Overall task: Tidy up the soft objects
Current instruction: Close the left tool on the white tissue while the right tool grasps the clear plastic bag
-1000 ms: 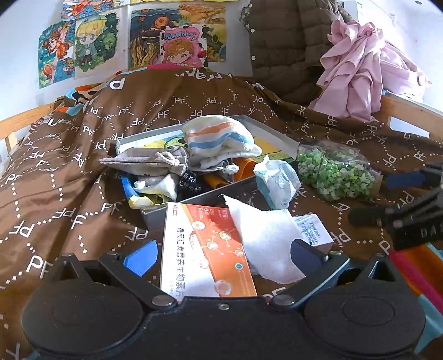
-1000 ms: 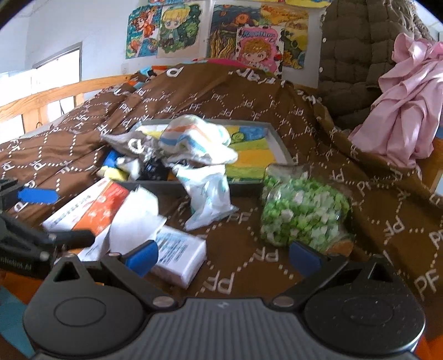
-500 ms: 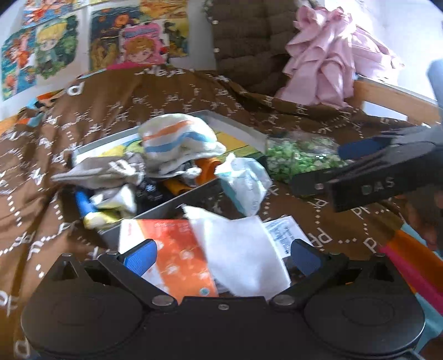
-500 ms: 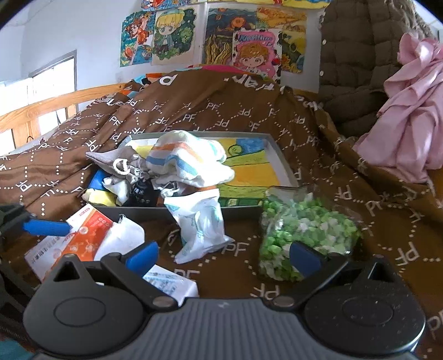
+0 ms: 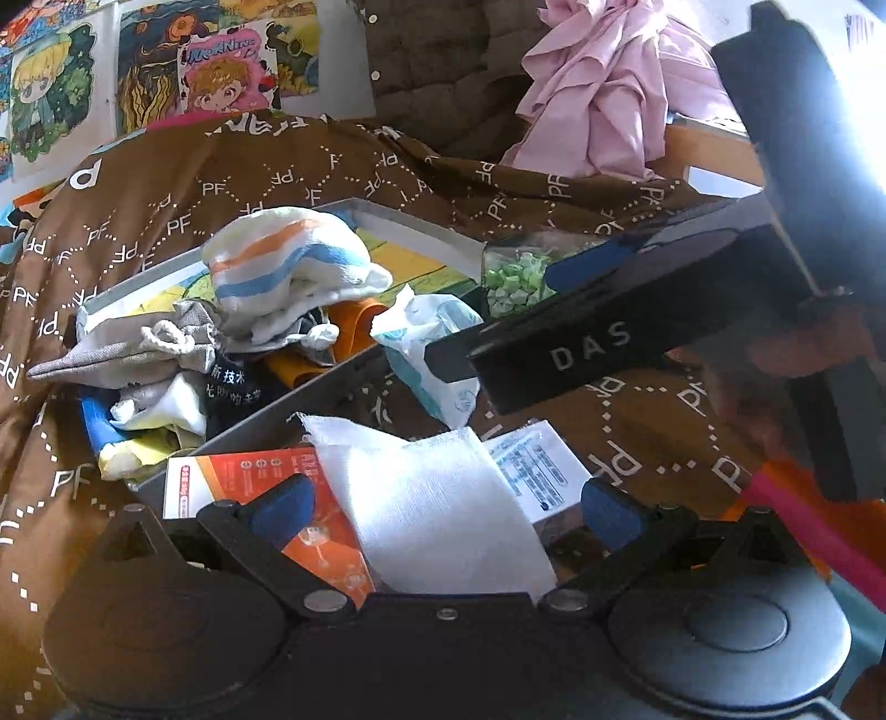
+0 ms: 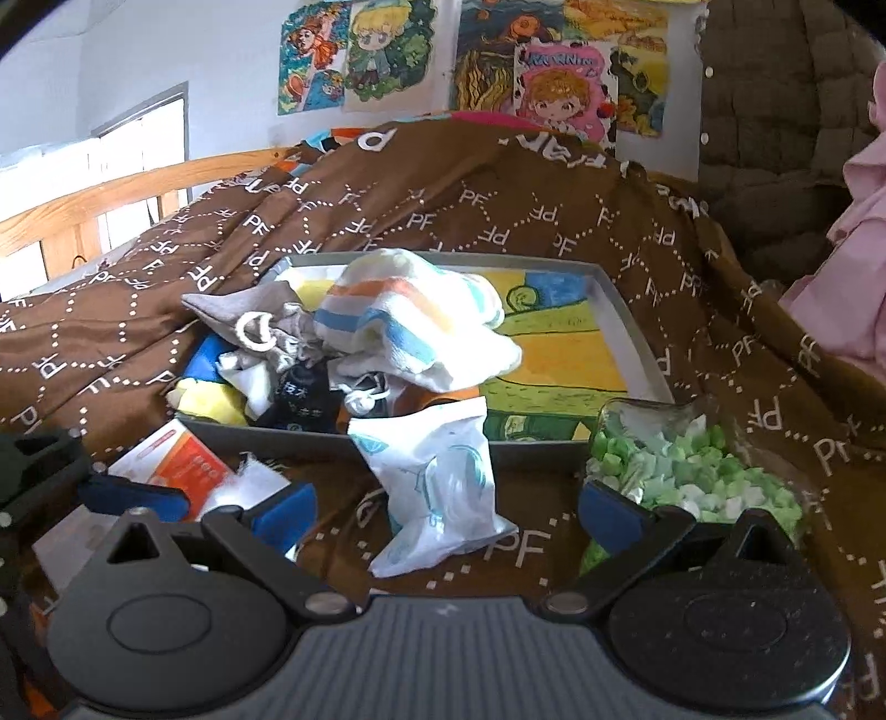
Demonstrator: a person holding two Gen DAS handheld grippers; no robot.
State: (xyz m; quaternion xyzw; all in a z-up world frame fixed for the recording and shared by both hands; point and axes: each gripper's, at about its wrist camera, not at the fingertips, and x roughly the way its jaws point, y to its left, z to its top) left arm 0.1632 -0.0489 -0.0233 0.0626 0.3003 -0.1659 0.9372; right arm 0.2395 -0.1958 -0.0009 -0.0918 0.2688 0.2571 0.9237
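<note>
The left gripper (image 5: 443, 501) is held wide open, nothing gripped, with a white cloth (image 5: 437, 493) lying between its blue-padded fingers (image 5: 282, 507). Under the cloth, an orange and white box (image 5: 243, 476) and a small white packet (image 5: 534, 465) are seen on the brown bedspread (image 5: 221, 183).

The right gripper (image 6: 446, 512) is likewise spread wide and holds nothing. A white plastic pouch (image 6: 434, 482) with teal print lies crumpled between its fingers, resting on the bedspread and leaning against the front wall of a grey tray (image 6: 626, 332). Just to the right, a clear bag of green and white pieces (image 6: 681, 471) is found beside the tray's corner.

Inside the tray, soft things are piled at the left end: a striped cloth (image 6: 410, 327) in white, orange and blue on top, a grey drawstring bag (image 6: 249, 315) beside it, and darker, yellow and blue fabrics beneath. The tray's right half shows a colourful picture.

Behind the bed, cartoon posters (image 6: 376, 50) are pinned to the wall, and a pink garment (image 5: 609, 94) is heaped to the right.
</note>
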